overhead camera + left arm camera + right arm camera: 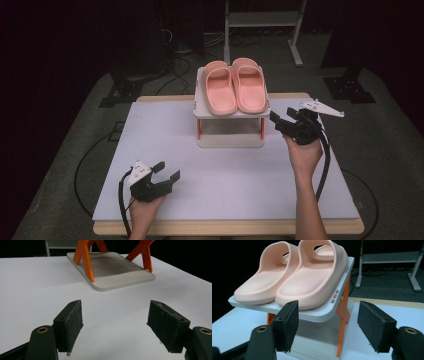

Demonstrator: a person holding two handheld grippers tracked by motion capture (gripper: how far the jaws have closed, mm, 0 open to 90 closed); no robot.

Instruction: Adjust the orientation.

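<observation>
Where the worktop (165, 150) comes closest to the person, near its front left corner, the left hand (145, 210) holds the left tongs (167, 172) just above the white top. Their jaws are wide apart and hold nothing, and they point toward the middle. In the left gripper view, the bottom tray (117, 272) of a small shoe rack and its orange legs (86, 257) sit ahead of those jaws.

Farther back, by the right edge, the right hand (304, 152) holds the right tongs (280, 122) up beside the shoe rack (230, 112). Their jaws are also wide apart and empty, close to the right side of the rack's top shelf.

At the back middle of the worktop stands the rack. Two pink slippers (235, 85) lie side by side on its top shelf (317, 315), touching each other.
</observation>
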